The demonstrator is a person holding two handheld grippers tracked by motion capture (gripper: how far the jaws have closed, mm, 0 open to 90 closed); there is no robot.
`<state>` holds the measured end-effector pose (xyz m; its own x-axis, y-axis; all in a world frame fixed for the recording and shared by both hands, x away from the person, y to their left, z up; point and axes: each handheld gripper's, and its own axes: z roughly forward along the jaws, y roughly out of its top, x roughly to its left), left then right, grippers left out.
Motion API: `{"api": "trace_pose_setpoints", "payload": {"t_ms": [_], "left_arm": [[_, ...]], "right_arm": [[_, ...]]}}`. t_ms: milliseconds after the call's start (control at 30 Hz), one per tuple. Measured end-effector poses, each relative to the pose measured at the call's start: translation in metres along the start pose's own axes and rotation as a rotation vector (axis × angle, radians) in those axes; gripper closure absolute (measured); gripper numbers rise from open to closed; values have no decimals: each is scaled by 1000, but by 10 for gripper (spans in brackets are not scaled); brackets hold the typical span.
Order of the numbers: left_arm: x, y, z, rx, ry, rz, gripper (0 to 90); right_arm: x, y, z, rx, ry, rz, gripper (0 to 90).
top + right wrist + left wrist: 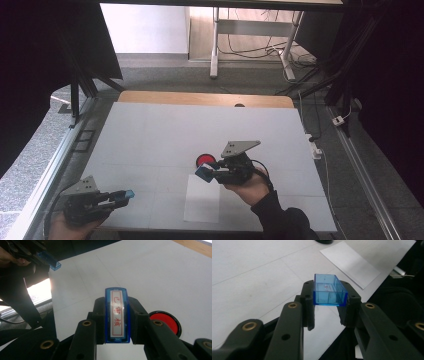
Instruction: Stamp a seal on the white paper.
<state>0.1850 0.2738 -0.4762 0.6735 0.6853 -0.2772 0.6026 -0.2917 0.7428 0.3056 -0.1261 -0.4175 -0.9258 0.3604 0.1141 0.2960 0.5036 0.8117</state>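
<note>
Jaws of the right gripper (117,315) clamp a blue stamp (117,316) lettered 已审核.

The round red ink pad in its black case (167,321) is half hidden behind the right gripper (117,315), the white paper sheet (352,263) is cut off by a dark edge, and the tiny mark inside the clear blue plastic cap (329,290) is too small to read.

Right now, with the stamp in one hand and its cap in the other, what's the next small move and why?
Probably bring the stamp down onto the red ink pad. The right tongs grip it beside the pad, the cap is already off in the left tongs, and the paper lies below.
</note>
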Motion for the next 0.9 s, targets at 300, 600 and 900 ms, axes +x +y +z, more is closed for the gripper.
{"api": "trace_pose_setpoints", "payload": {"t_ms": [300, 600, 900], "left_arm": [[-3, 10, 6, 7, -38, 17, 683], [-6, 19, 16, 19, -71, 71, 683], [-8, 21, 20, 25, -65, 93, 682]], "right_arm": [[4, 0, -2, -11, 12, -2, 713], [7, 1, -5, -16, 19, -8, 713], [10, 1, -2, -6, 26, -16, 713]]}}
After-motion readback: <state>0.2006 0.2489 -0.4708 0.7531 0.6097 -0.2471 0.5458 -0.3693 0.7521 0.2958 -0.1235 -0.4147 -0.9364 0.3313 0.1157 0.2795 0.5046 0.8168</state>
